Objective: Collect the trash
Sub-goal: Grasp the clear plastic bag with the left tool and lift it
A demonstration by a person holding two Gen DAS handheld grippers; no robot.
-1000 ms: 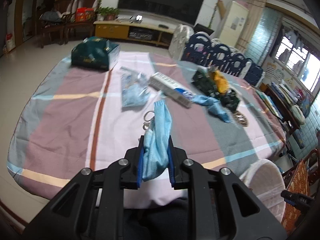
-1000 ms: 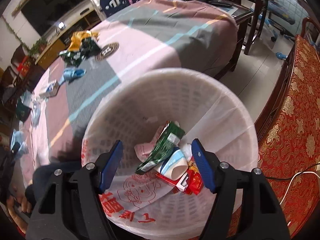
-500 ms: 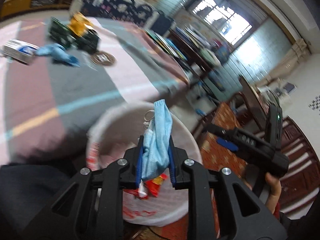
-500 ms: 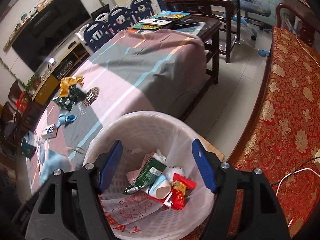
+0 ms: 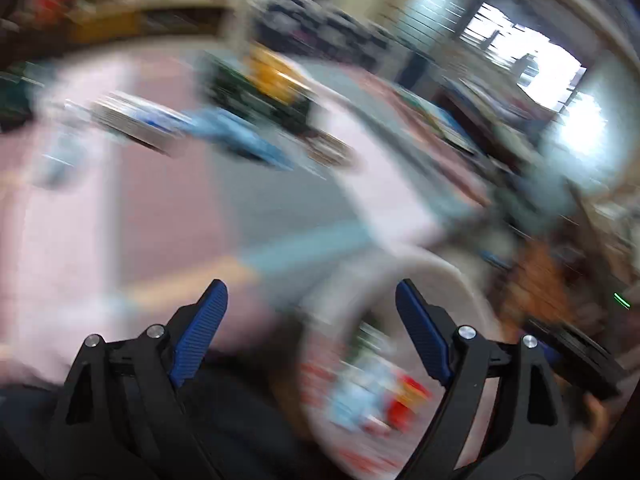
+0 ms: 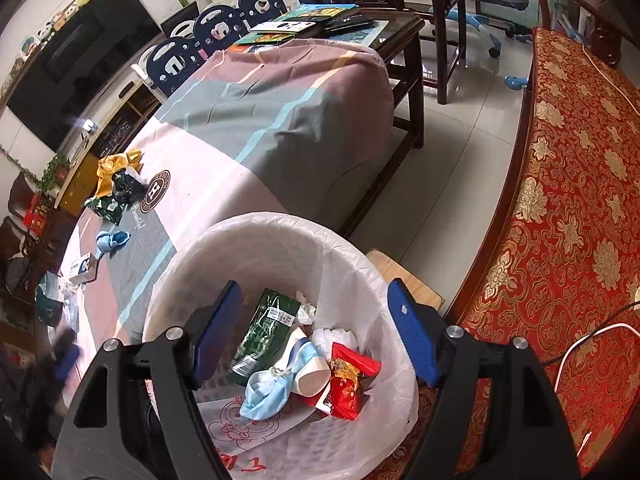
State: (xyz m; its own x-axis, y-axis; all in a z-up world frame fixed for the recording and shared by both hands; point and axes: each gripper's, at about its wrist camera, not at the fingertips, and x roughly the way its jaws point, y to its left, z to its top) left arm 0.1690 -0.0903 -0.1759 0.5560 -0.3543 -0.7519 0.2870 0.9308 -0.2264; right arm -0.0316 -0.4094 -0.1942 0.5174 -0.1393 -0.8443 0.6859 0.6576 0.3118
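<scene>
A white bin [image 6: 276, 240] lined with a plastic bag stands beside the table. Inside lie a blue face mask [image 6: 266, 394], a green wrapper [image 6: 266, 332], a white cup [image 6: 310, 372] and a red wrapper [image 6: 348, 380]. My right gripper [image 6: 314, 332] is open and empty above the bin. My left gripper [image 5: 310, 320] is open and empty; its view is blurred, with the bin [image 5: 432, 276] low at the right. On the table lie another blue mask [image 6: 113, 240], green and yellow wrappers [image 6: 116, 188] and a small white box [image 6: 83, 267].
The table has a pink, grey and striped cloth [image 6: 256, 128]. A red patterned sofa [image 6: 560, 200] stands to the right. A dark wooden side table [image 6: 416, 36] with books is behind. Blue and white chairs [image 6: 212, 36] line the far side.
My left gripper opened and let go of the blue mask, which now lies in the bin. The left gripper is swinging back toward the table. The right gripper rose slightly above the bin.
</scene>
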